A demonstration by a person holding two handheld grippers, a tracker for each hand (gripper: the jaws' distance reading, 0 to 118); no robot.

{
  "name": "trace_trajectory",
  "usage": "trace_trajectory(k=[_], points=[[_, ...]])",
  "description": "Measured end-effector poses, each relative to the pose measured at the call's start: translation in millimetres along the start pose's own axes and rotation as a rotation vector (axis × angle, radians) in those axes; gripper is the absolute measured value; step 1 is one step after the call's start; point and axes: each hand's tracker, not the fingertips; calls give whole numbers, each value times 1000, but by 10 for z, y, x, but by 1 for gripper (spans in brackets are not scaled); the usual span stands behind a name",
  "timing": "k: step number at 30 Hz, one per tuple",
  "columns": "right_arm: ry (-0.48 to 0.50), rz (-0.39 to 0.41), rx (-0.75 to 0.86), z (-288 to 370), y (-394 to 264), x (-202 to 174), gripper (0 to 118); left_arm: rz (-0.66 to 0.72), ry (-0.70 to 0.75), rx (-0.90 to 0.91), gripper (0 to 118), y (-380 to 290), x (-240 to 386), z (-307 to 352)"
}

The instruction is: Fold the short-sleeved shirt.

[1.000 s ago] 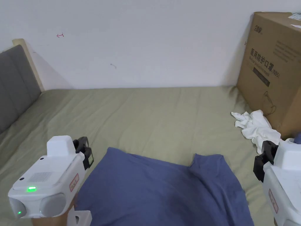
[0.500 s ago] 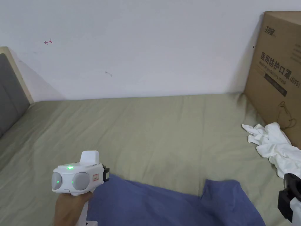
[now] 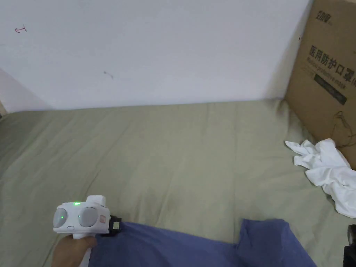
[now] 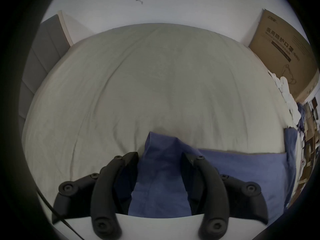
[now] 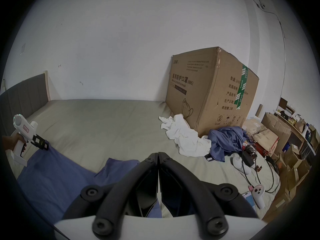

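We see the blue short-sleeved shirt (image 3: 194, 245) spread on the olive bed sheet (image 3: 174, 153) at the six o'clock edge of the head view, one sleeve lifted into a small peak toward five o'clock. Our left gripper (image 3: 116, 226) sits at the shirt's near-left corner, about seven o'clock, held by a hand (image 3: 71, 251). In the left gripper view its jaws stand apart with a raised fold of the blue cloth between them; the cloth fills most of the gap, but we cannot tell whether both jaws press on it. Our right gripper (image 5: 158, 154) shows in its own view with the jaws brought together tip to tip and nothing between them, hanging above the shirt's right side. A crumpled white garment (image 3: 326, 170) lies at three o'clock, just beside a cardboard box (image 3: 326, 69) that stands against the white wall (image 3: 156, 52) at two o'clock.
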Motion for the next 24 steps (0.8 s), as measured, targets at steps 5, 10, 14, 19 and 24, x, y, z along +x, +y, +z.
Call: trace_trajectory(k=[5,10,14,19,24], points=[[25,-40,-67,-160,0,-36,0,-48,13,17,2,16,87,122],[117,-94,-272,-462,-88,71,2,-5,-55,142,0,-59,106,674],[146,-57,-376,-1014,-380,248,71,-6,-97,194,0,-167,57,1084],[127,15,-530,-1315,-627,29,91,-26,-112,220,0,-263,47,1366],[115,66,-645,-1512,-888,-86,55,-29,-111,220,0,-307,39,1424]])
